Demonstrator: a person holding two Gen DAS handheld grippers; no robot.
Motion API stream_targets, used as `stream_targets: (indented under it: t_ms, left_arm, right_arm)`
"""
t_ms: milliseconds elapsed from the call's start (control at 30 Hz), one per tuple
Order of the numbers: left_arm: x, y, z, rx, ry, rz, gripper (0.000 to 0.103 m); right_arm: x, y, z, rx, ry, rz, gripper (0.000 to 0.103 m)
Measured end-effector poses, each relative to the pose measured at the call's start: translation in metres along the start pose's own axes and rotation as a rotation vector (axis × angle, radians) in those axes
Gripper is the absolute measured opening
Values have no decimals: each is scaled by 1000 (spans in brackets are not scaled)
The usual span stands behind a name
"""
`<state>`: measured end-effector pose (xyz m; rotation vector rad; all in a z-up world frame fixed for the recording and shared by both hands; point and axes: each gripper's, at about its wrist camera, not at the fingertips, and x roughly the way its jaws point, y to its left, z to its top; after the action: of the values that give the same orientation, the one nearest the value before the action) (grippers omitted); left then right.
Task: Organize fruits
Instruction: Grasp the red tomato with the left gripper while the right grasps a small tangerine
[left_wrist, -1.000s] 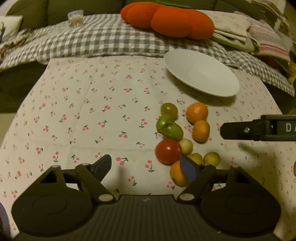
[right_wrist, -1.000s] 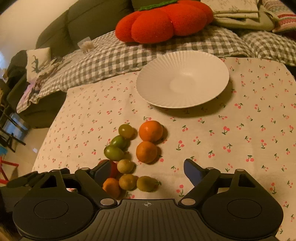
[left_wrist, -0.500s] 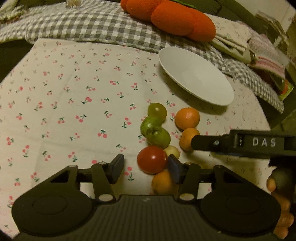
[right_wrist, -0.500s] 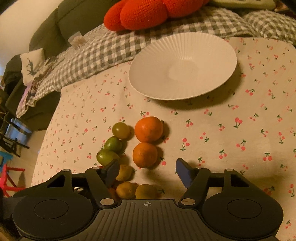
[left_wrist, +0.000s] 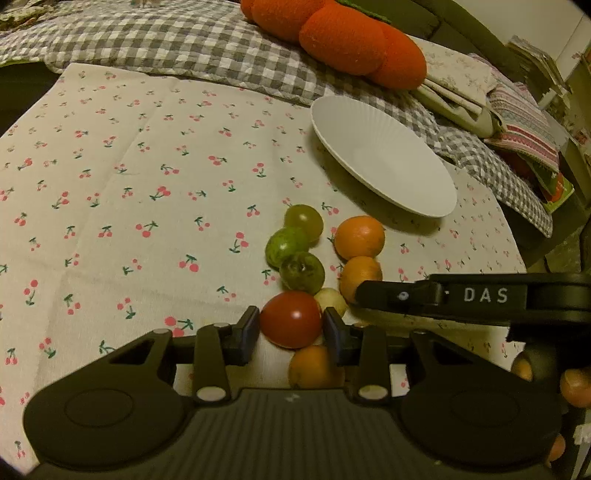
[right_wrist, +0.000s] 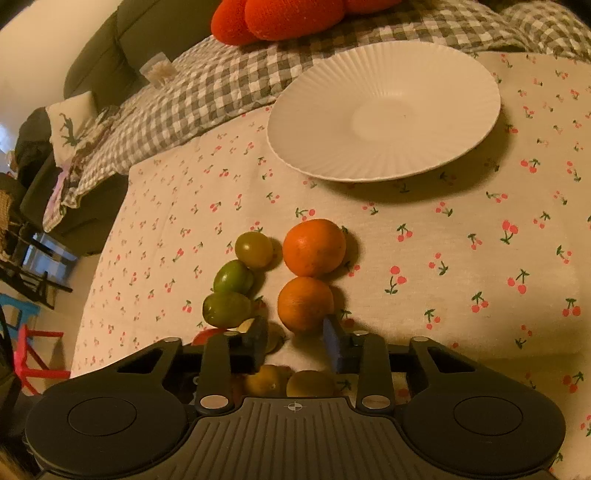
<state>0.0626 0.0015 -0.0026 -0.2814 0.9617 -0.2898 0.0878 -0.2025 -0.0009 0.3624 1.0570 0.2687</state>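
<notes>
1. The left gripper (left_wrist: 291, 330) has narrowed sharply in the last second: its jaws were spread wide, and now they sit right against both flanks of the red tomato (left_wrist: 291, 319). Touching or a hair off? Too close to call.
2. The right gripper (right_wrist: 295, 338) has closed in too, jaws half-shut around the near edge of the lower orange (right_wrist: 305, 303), the right pad at its skin, the left pad apart from it.
3. So both tools have picked a fruit; I'd say the grasp is about to land, nothing lifted yet.
4. The tomato is glossy, round and deep red, sitting on the cherry-print tablecloth (left_wrist: 147, 192) amid the cluster, a small yellow fruit (left_wrist: 332, 300) tight at its right.
5. Beyond, green tomatoes (left_wrist: 302, 271) and another orange (left_wrist: 360, 237).
6. The white ribbed plate (right_wrist: 384, 110) waits empty at the far side.
</notes>
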Motion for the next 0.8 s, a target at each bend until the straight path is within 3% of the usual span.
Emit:
stream_targets:
  t_ms: [100,233,267,333,400,567,633,800]
  left_arm:
    - [-6,-1,0,12,-7,6,36]
    - [-11,0,1,13,-15,0,36]
    - [-11,1,2,9,-15,2,36]
    - [-13,3,2,2,-16,6,36]
    - [-16,2,2,10,-24,7,36]
    - [-21,1,3,19,-41,5,36]
    - [-22,2,4,13,-45,4,36]
    - [-29,4,8,4,-69,-1,35]
  right_arm:
    - [-7,1,1,-5,-17,11,12]
    - [-9,5,4,-35,-31,-5,10]
    - [-7,5,3,-42,-27,-16,11]
    - [-3,9,3,-63,-41,-61,27]
    - [-1,6,3,-49,-54,-49,41]
    - [10,2,3,-3,-57,4,42]
    - [12,6,1,-17,-57,19,30]
    - [-1,15,0,-39,-63,7,31]
